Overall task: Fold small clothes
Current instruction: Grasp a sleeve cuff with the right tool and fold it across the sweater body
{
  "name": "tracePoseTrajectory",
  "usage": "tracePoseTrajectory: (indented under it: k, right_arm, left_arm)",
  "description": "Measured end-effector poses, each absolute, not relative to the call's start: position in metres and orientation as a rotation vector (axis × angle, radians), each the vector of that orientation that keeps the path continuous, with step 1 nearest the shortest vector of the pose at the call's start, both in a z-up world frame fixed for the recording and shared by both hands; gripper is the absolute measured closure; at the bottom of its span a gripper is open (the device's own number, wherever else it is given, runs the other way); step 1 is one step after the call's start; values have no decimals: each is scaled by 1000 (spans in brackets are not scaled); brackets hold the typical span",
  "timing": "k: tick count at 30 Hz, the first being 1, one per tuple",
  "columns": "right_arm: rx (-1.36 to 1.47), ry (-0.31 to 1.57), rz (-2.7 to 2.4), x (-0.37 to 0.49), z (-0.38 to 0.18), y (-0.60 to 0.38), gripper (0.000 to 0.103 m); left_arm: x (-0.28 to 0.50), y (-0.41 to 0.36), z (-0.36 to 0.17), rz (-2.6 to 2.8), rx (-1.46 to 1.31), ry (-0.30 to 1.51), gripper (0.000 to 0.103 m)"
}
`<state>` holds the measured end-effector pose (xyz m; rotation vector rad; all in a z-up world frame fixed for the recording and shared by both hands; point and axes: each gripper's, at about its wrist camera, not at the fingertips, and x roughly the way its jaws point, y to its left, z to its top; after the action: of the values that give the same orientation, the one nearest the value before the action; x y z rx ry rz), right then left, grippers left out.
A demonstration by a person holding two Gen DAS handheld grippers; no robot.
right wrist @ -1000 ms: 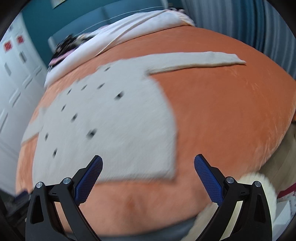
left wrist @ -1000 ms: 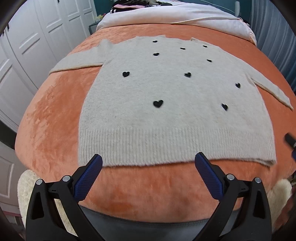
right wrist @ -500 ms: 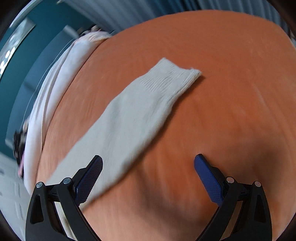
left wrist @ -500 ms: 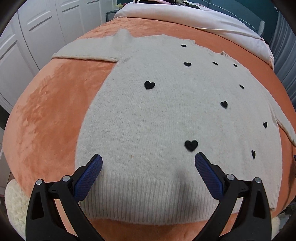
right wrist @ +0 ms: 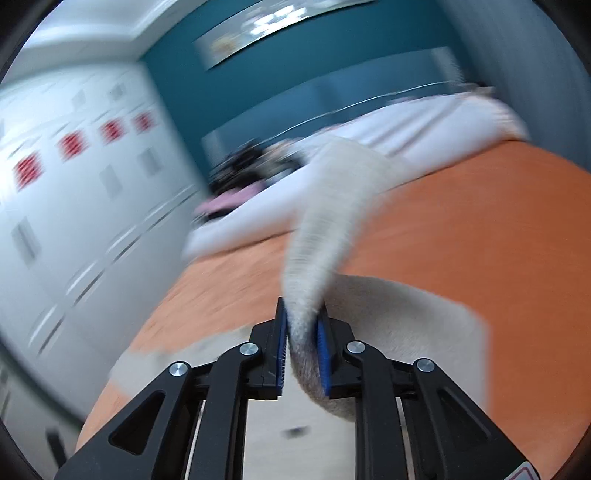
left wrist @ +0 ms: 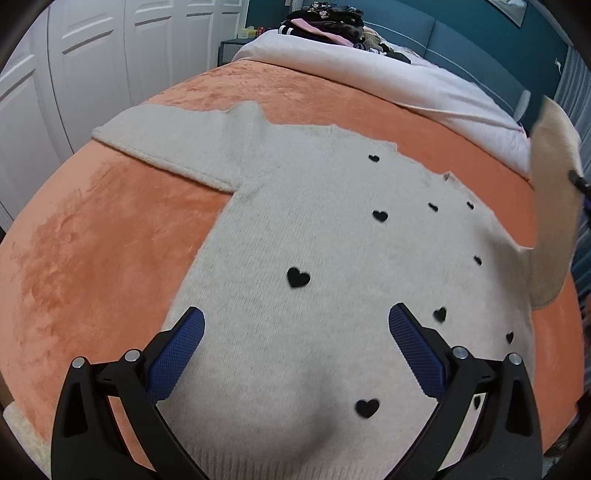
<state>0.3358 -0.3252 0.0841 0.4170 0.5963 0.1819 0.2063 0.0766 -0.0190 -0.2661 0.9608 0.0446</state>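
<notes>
Both right tool (right wrist: 301, 325) pads on sleeve (right wrist: 325, 221) (raised)

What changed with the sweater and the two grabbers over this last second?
The right gripper has just been closing and now pinches the sweater's sleeve, lifting it off the orange blanket. The left gripper slid in over the sweater; its jaws stayed open. The sweater's body stayed flat.

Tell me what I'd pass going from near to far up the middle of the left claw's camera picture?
Left claw, open → cream sweater with black hearts → bare orange blanket → pale pink bedding → pile of dark clothes → teal wall.
</notes>
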Motion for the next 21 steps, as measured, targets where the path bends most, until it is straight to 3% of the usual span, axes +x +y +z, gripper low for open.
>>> tracePoseTrajectory:
  k: [2, 5, 8, 11, 16, 18, 19, 20, 21]
  right_arm:
    - [358, 696, 268, 358, 49, -261, 61]
    - [325, 849, 262, 370, -13, -219, 61]
    - [442, 851, 164, 344, -30, -248, 58]
    - [570, 793, 8, 283, -28, -309, 40]
    - [719, 807, -199, 245, -57, -373, 40]
    - [705, 826, -230, 252, -71, -378, 40]
    - [692, 838, -236, 258, -79, -375, 40]
    - [686, 851, -225, 267, -84, -374, 50]
    - [675, 854, -209, 277, -86, -369, 86]
  left_arm:
    - [224, 77, -16, 6, -326, 963, 5]
    - [255, 79, -19, -51, -431, 976, 5]
    - [290, 76, -29, -93, -503, 984, 5]
    - [327, 65, -51, -92, -517, 1011, 5]
    - [364, 51, -93, -27, -634, 1107, 6]
    - [370, 42, -87, -27, -601, 1093, 29]
    - [375, 36, -83, -50, -574, 1089, 58]
    - [380, 33, -80, -73, -557, 1091, 81]
    - [384, 31, -75, -91, -548, 1092, 87]
